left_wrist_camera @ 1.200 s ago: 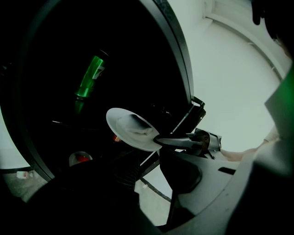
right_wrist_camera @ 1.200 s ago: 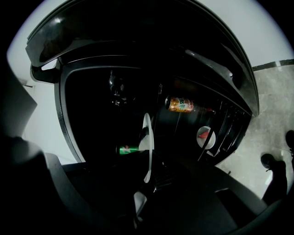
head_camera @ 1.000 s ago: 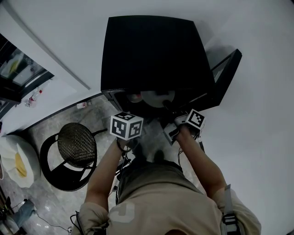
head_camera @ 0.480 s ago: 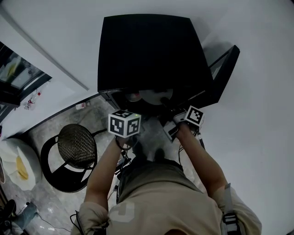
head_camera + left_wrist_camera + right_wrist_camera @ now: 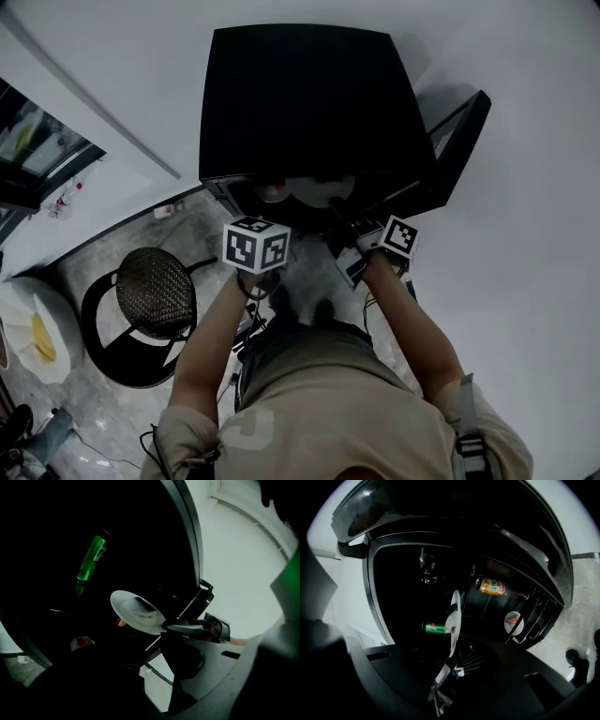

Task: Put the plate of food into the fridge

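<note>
The left gripper [image 5: 260, 240] is near the front of the fridge [image 5: 300, 103]. Its jaws are a little apart, have just been closing, and have nothing between them. It is not helping to carry.

The plate [image 5: 136, 612] is at the open mouth of the fridge with pale food [image 5: 138, 608] on it. I cannot tell if it sits on a shelf yet. The right gripper [image 5: 449, 665] has its jaws clamped on the near rim, and that one edge is the only hold.

I think the plate could tip, because all its weight hangs past the jaws. It leans a bit in the left gripper view, so the food could slide off. The rim could also slip out of the jaws if the hand twists. Deeper inside lies a green can [image 5: 91, 557] on the left, and the plate could bump it if pushed in too far. An orange can [image 5: 491, 587] sits higher up on the right. The wire shelf [image 5: 472, 656] is dark and hard to see, so the plate could land crooked.

The room has a grey stone floor [image 5: 192, 230]. A round black stool [image 5: 157, 295] stands on the left. The black fridge is in the middle against white walls. Its door [image 5: 459, 150] swings open on the right.
</note>
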Action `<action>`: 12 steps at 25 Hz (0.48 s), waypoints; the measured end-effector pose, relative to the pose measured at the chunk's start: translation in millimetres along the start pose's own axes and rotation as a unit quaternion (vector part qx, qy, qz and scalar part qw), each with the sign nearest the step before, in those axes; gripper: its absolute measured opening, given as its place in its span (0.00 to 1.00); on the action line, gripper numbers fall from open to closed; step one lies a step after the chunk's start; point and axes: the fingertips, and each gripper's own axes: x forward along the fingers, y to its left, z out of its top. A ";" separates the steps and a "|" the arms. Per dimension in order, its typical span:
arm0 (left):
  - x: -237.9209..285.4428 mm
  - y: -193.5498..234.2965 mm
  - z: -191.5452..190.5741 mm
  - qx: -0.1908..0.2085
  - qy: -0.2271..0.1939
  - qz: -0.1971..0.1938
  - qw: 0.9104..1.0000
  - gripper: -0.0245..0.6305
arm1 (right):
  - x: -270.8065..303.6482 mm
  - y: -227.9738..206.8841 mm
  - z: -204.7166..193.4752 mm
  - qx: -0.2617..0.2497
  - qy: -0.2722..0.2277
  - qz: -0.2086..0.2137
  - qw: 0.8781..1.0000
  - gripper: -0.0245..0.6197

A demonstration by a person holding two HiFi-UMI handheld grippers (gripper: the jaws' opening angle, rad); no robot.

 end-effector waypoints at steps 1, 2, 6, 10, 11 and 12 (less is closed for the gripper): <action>0.8 0.1 0.8 0.000 0.000 0.000 1.000 0.20 | -0.2 0.4 -0.1 -0.002 0.002 0.000 1.000 0.09; 1.9 0.2 1.2 0.001 0.001 0.001 1.000 0.20 | -0.3 0.4 -0.7 -0.003 0.006 0.000 1.000 0.09; 6.5 2.2 2.8 0.007 0.004 0.007 1.000 0.16 | 2.5 1.3 -5.2 -0.001 0.026 0.006 1.000 0.09; 8.1 4.7 1.8 0.006 0.007 0.014 1.000 0.12 | 4.8 0.0 -8.4 0.003 0.029 0.005 1.000 0.09; 8.8 5.5 2.3 0.005 0.007 0.016 1.000 0.11 | 5.2 -0.7 -7.8 0.004 0.027 0.003 1.000 0.09; 9.5 6.0 3.1 0.004 0.007 0.017 1.000 0.10 | 5.7 -1.0 -7.1 0.003 0.024 0.001 1.000 0.09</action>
